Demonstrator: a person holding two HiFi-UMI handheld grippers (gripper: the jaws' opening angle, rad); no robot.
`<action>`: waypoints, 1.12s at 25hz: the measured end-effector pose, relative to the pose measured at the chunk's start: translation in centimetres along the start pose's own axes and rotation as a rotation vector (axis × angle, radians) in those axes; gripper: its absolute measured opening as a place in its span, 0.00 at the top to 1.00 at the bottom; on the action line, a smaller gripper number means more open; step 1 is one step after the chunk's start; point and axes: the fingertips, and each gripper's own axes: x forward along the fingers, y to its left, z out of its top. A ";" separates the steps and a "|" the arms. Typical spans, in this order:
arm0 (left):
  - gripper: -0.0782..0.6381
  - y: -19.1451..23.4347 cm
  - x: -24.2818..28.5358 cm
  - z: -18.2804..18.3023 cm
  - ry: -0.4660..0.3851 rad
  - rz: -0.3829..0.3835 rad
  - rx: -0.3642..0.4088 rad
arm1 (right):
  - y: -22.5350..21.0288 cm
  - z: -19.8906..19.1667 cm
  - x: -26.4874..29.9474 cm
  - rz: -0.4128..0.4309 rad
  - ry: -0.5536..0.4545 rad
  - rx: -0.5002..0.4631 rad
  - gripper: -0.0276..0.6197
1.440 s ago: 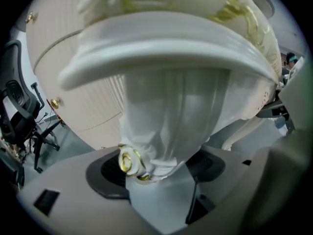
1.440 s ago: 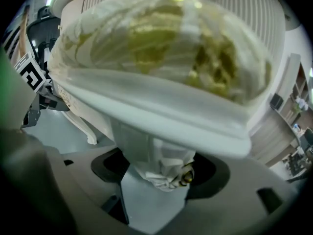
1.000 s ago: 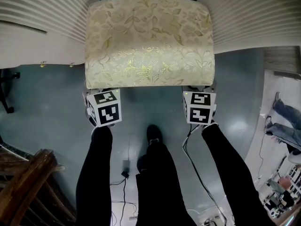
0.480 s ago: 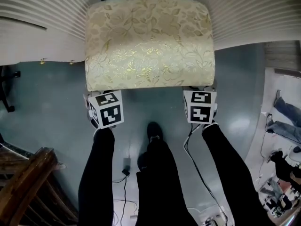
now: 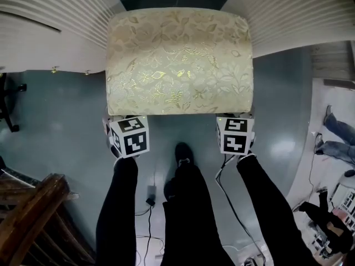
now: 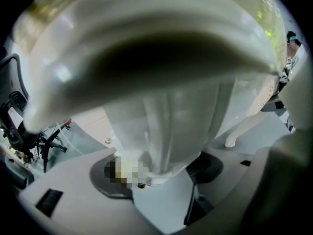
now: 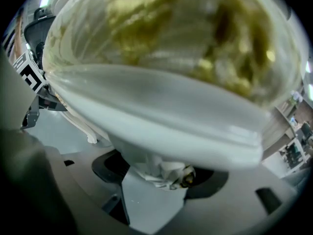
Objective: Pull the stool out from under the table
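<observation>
The stool [image 5: 178, 60] has a gold leaf-patterned cushion and white legs, and its back edge lies in the gap of the white ribbed table [image 5: 50, 32]. My left gripper [image 5: 123, 122] is at the stool's front left corner, shut on the white front leg [image 6: 171, 126]. My right gripper [image 5: 235, 119] is at the front right corner, shut on the other front leg [image 7: 146, 158] just under the seat rim. In both gripper views the leg fills the space between the jaws. The fingertips are hidden under the seat in the head view.
The person's black-clad legs and shoe [image 5: 182, 155] stand just behind the stool. A cable and plug [image 5: 148, 198] lie on the grey floor. Dark wooden furniture [image 5: 28, 215] is at lower left. Other people [image 5: 335, 134] are at the far right.
The stool has slid toward the person, out of the table gap, with both grippers moving back along with it. More of the dark opening behind the stool shows.
</observation>
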 end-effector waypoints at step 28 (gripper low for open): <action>0.42 0.1 -1.0 -0.5 0.074 -0.011 0.031 | 0.2 -0.5 -0.6 -0.001 0.070 0.014 0.44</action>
